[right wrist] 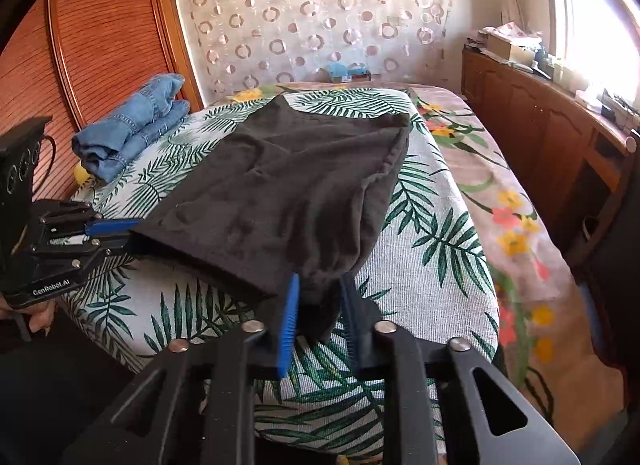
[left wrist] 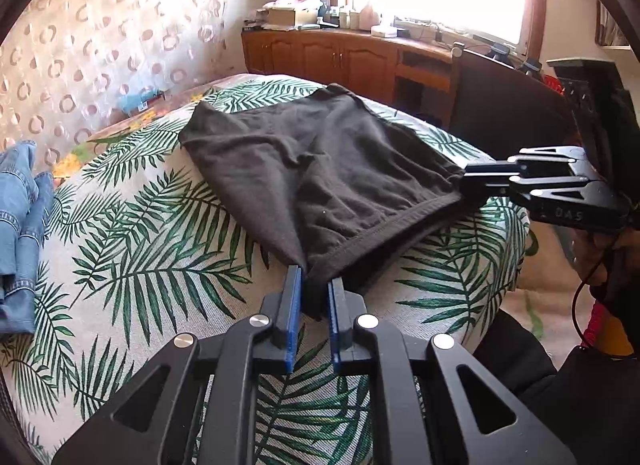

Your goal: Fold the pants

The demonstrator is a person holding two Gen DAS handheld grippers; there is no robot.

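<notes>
Tilting downward, both grippers (left wrist: 316, 285) (right wrist: 320, 285) gripping pants (left wrist: 320, 169)

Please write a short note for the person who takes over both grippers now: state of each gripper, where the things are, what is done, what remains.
Left gripper: shut on the near left corner of the black pants.
Right gripper: shut on the near right corner.
Pants: on the leaf-print cover, apparently folded already.
Jeans: folded, at the left.
Left: probably carry the near edge to the far edge, then release.
</notes>
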